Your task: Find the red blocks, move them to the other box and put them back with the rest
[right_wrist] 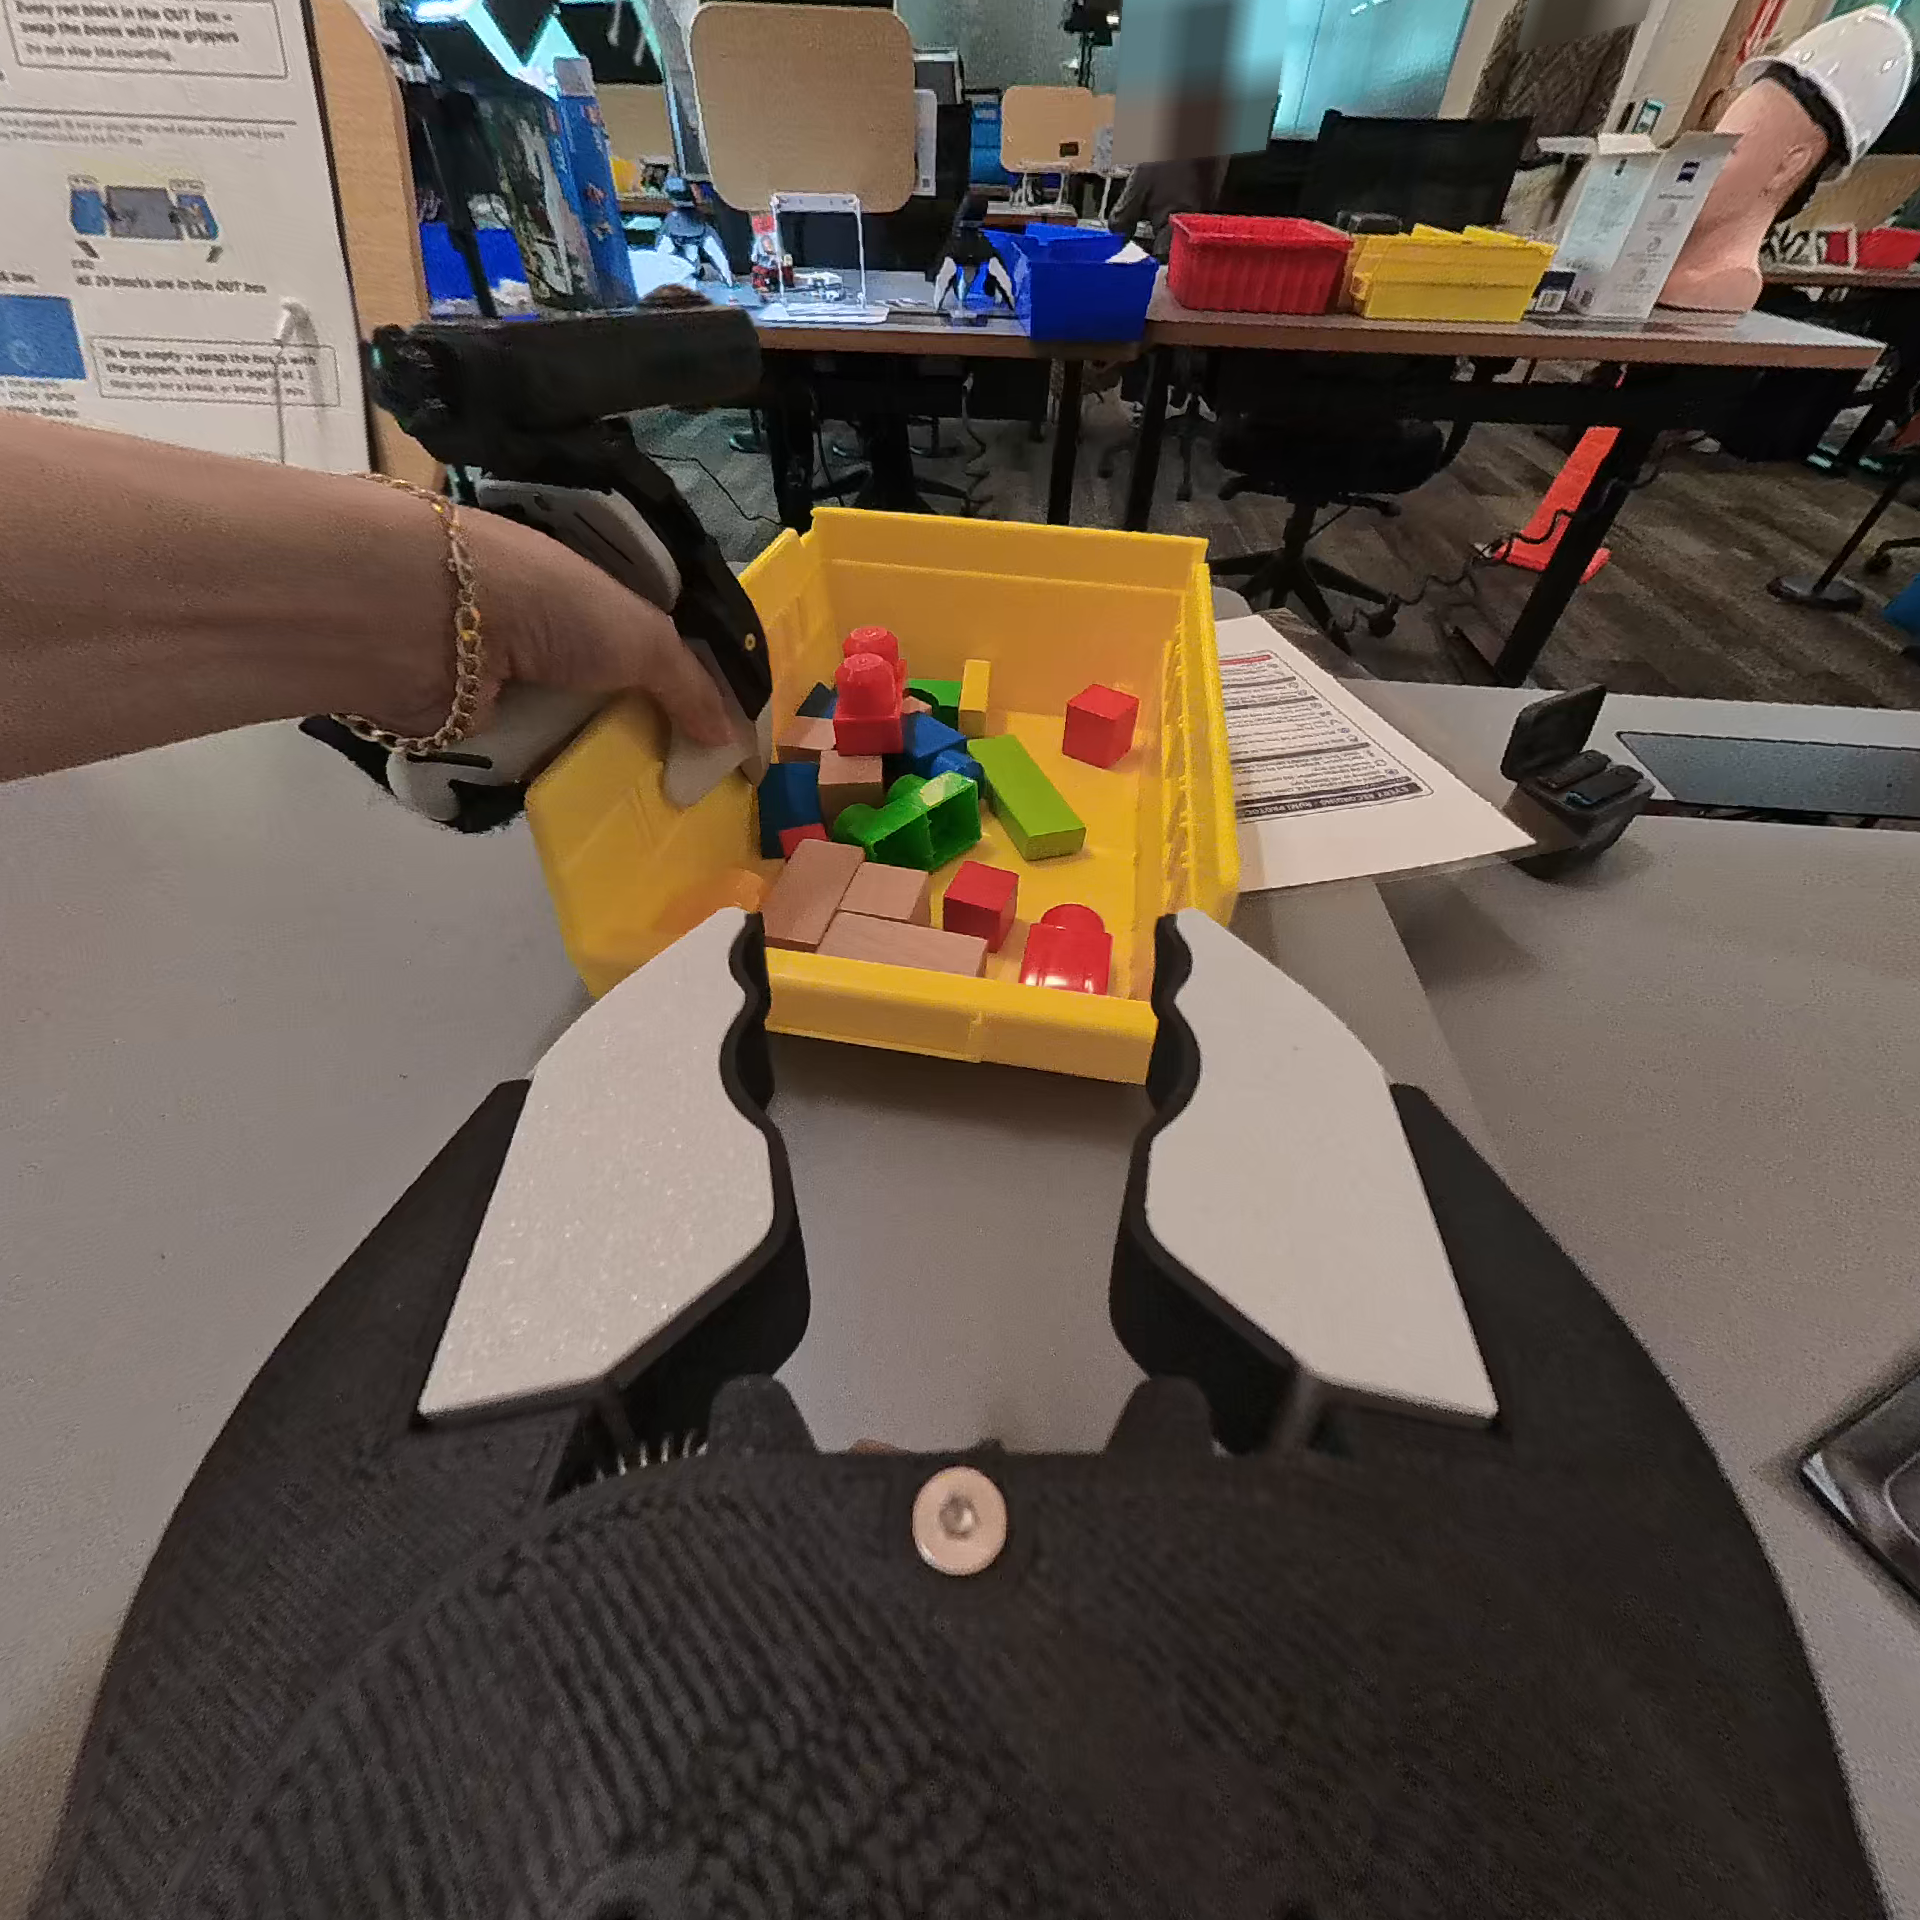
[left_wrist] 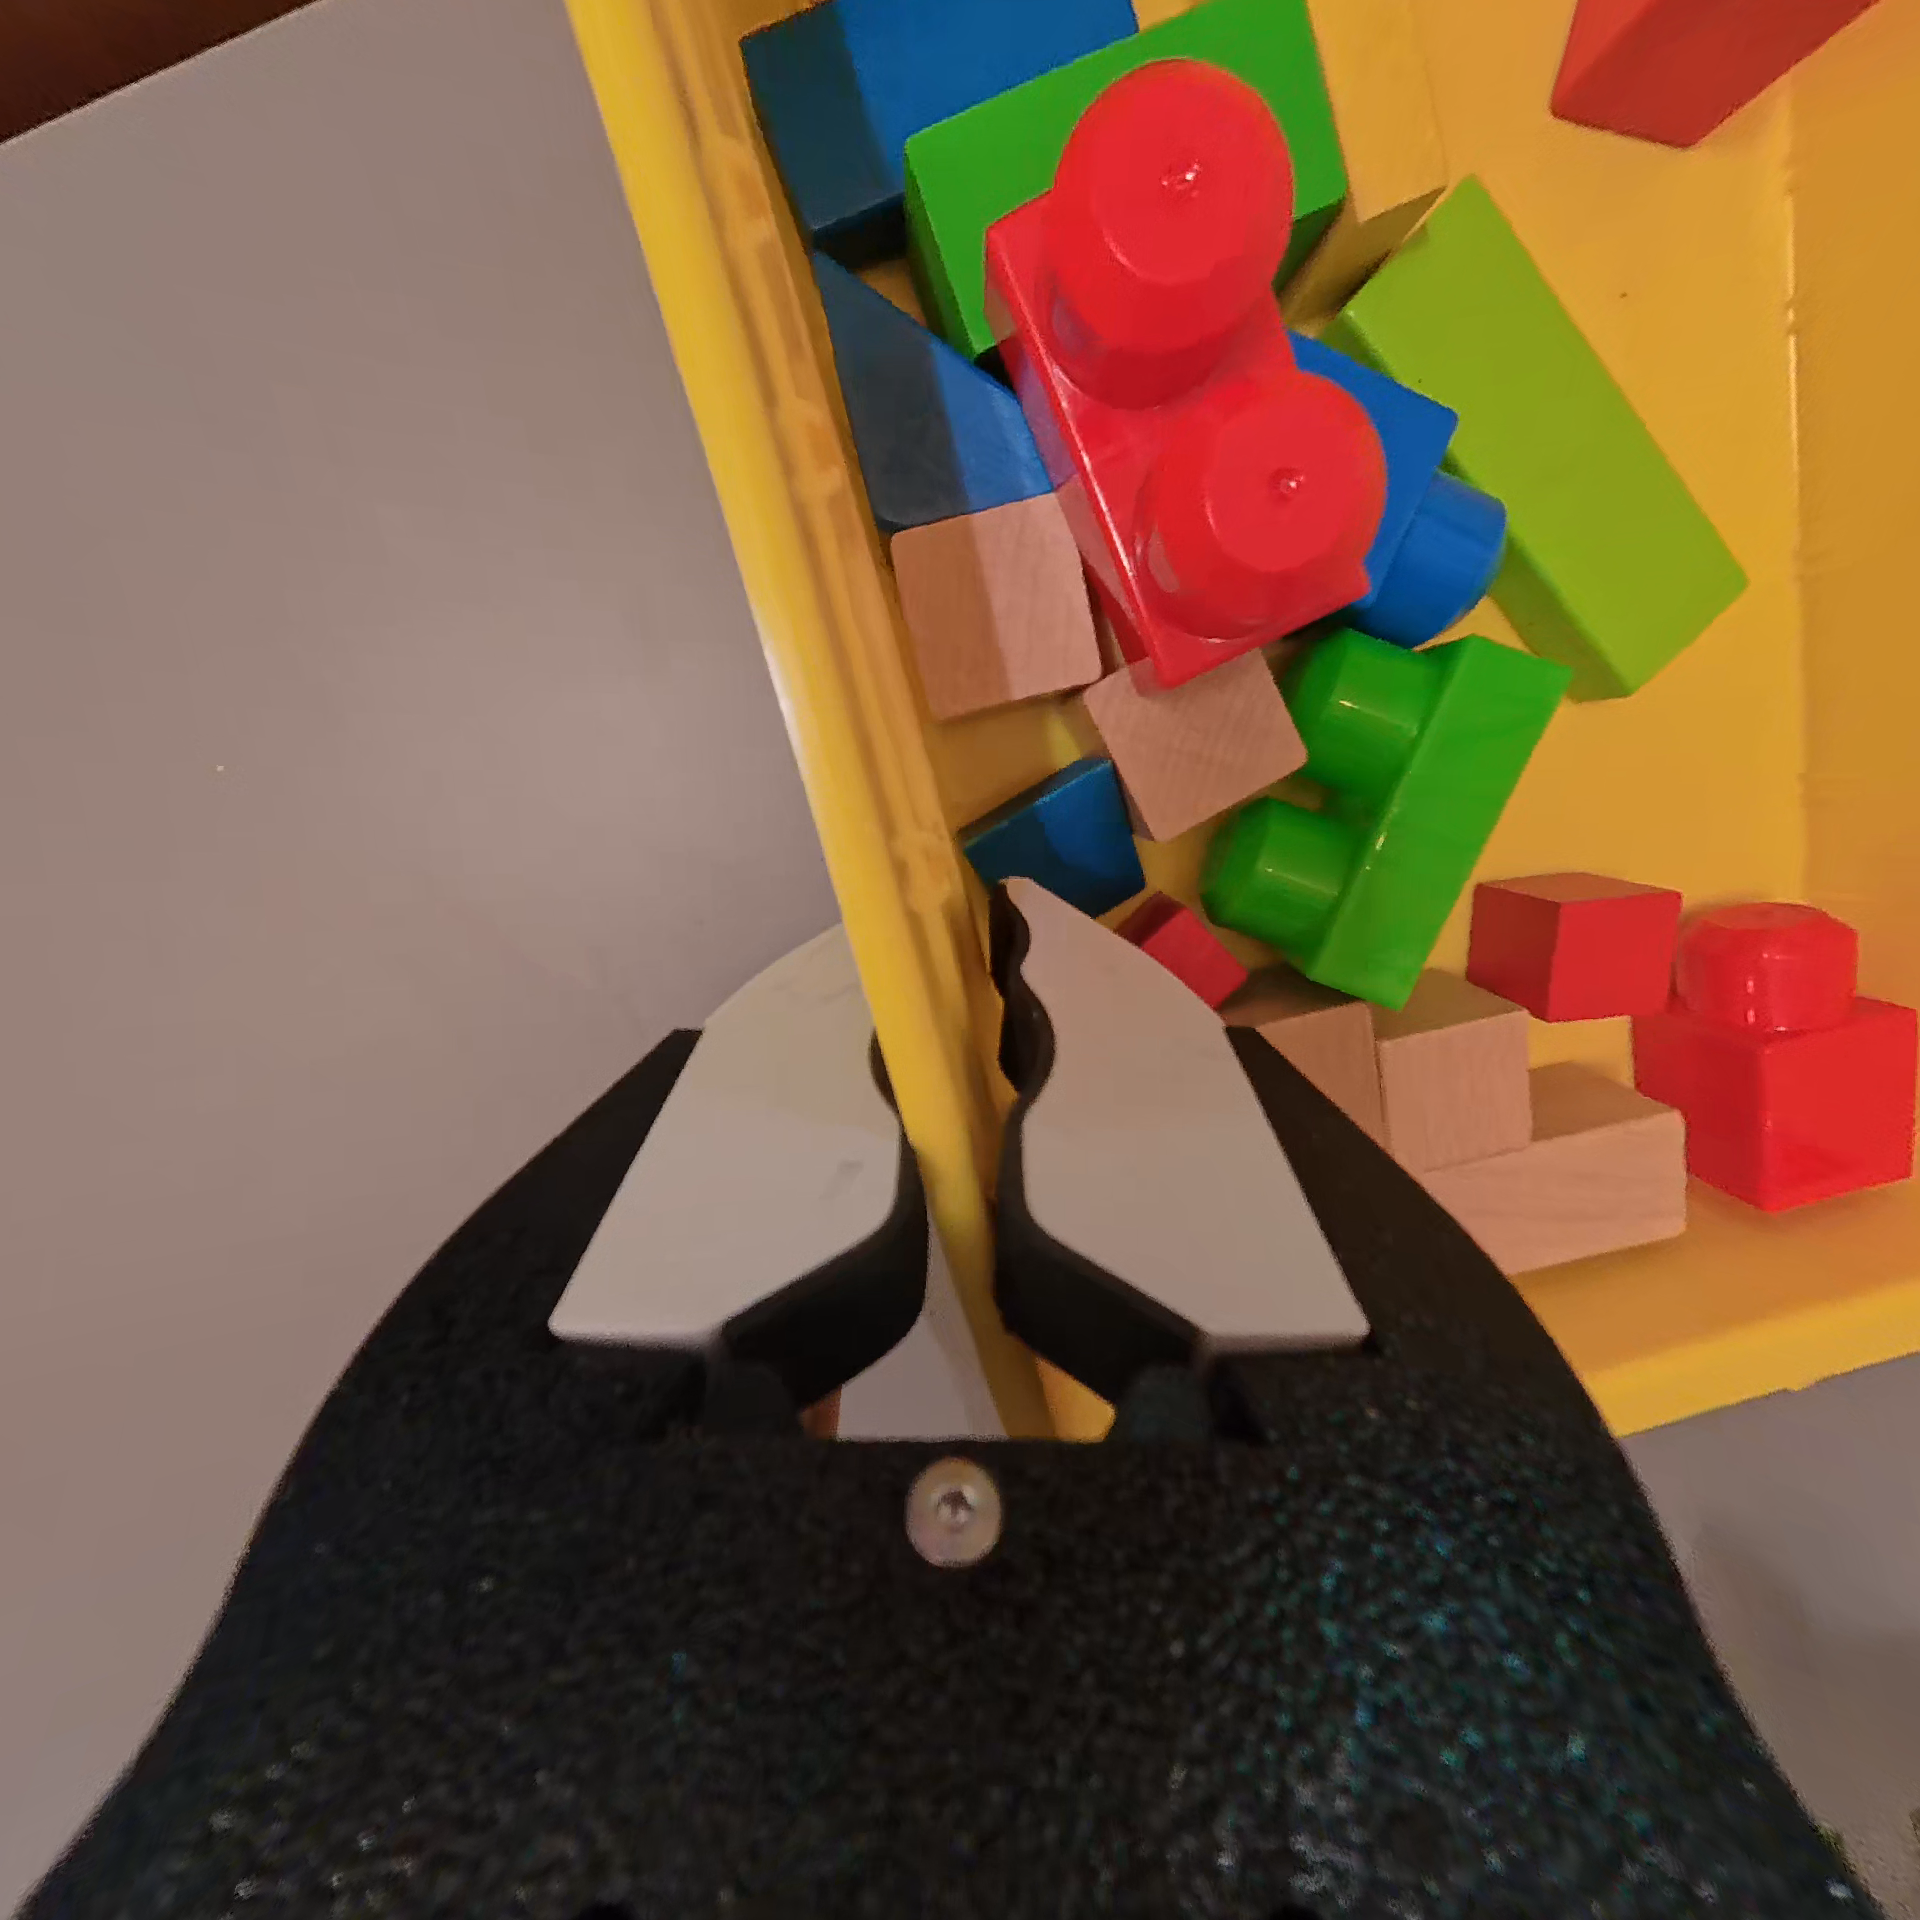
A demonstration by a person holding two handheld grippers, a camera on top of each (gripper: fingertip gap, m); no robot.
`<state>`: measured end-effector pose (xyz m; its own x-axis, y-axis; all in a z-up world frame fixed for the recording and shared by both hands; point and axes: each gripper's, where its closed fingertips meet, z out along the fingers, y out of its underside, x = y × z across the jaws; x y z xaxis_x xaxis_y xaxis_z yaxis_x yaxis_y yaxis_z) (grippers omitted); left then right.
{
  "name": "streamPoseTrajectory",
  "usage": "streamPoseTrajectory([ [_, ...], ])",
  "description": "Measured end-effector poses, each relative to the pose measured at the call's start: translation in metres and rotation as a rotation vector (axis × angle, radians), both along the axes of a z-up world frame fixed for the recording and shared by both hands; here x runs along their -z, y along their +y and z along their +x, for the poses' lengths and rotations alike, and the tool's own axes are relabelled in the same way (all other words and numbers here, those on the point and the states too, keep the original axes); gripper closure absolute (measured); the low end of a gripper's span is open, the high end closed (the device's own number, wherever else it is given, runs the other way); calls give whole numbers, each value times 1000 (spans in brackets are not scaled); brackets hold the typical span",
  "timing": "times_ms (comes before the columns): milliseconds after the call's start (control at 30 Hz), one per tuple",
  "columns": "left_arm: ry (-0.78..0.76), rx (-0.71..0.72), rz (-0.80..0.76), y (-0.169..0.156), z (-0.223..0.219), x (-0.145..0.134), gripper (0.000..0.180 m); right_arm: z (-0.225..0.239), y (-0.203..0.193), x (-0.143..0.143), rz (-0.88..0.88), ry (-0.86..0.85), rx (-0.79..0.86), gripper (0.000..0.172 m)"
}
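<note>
Red blocks lie mixed with the others in the yellow box (right_wrist: 1184, 790), which sits on a grey table (right_wrist: 260, 987). A red two-stud brick (left_wrist: 1195, 384) rests on top of the heap against the box's left wall, over blue and green blocks. A red cube (right_wrist: 1099, 723) stands alone toward the far right of the floor, a second red cube (right_wrist: 980, 902) near the front, and a red one-stud brick (right_wrist: 1065, 951) just beside it at the front wall. A small red block (left_wrist: 1184, 948) peeks from under a green two-stud brick (left_wrist: 1392, 810). Plain wooden blocks (right_wrist: 862, 914) fill the front left corner, and a long green block (right_wrist: 1027, 795) lies on the floor right of the heap.

The left gripper (left_wrist: 961, 1060) is nearly closed on the box's left wall (left_wrist: 831, 644): one finger outside, the other inside, both pads pressing the rim. In the right wrist view a hand (right_wrist: 582, 644) holds this gripper at that wall.

The right gripper (right_wrist: 961, 997) hangs wide open in front of the box's front wall, its fingers apart to either side, touching nothing and gripping nothing.

A printed sheet (right_wrist: 1351, 748) lies on the table just right of the box. Further bins, blue (right_wrist: 1081, 275), red (right_wrist: 1252, 260) and yellow (right_wrist: 1444, 270), stand on a far table.
</note>
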<state>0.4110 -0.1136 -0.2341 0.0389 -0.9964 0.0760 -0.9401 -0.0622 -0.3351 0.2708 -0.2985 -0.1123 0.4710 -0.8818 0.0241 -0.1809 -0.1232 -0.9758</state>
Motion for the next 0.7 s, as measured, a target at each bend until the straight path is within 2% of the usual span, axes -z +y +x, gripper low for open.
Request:
streamPoseTrajectory([
  [133, 16, 5, -46, 7, -1, 0, 174, -1, 0, -4, 20, -10, 0, 101],
  [300, 46, 96, -74, 32, -9, -9, 175, -4, 4, -7, -9, -23, -8, 101],
  [533, 26, 230, -38, 98, -38, -41, 175, -9, 13, -22, 27, -64, -29, 102],
  [700, 8, 312, -105, 156, -98, -63, 175, -10, 31, -22, -4, -66, -66, 102],
])
